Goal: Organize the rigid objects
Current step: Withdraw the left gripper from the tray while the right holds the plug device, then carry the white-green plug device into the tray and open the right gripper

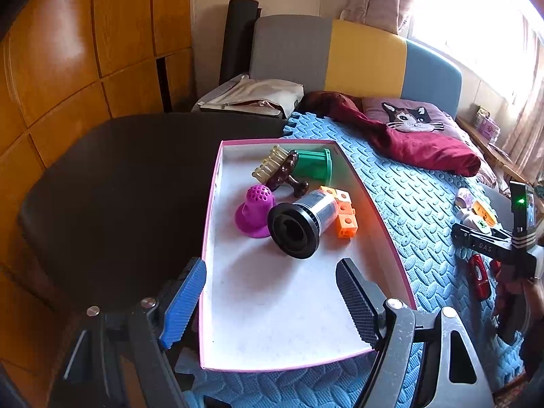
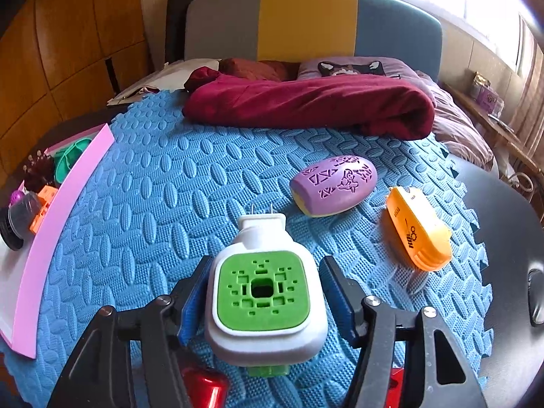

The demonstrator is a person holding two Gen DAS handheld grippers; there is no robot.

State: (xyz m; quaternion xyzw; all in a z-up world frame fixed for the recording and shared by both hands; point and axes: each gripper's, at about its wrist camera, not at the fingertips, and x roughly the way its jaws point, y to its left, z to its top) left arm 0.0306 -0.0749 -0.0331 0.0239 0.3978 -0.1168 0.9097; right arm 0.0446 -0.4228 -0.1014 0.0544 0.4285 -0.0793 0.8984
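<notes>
White and green plastic is sitting between the right gripper (image 2: 263, 301)'s jaws: a plug-in device (image 2: 263, 292), squarish and rounded, with a perforated green face and two metal prongs pointing away. The jaws are bracketing its flanks; the left pad seems to be touching, while a sliver of gap is showing on the right, so I cannot tell whether they are truly pinching it. It looks light, stiff and smooth, probably slippery, so the flat white sides are the best hold. Beyond the jaws, on the ridged blue foam mat (image 2: 170, 187), a purple oval case (image 2: 335, 185) and an orange case (image 2: 416, 233) are lying. The left gripper (image 1: 272, 301)'s jaws are spread, empty, over the near end of the pink-walled tray (image 1: 387, 234); farther in, a black-capped cylinder (image 1: 302, 226) is resting among small toys.
</notes>
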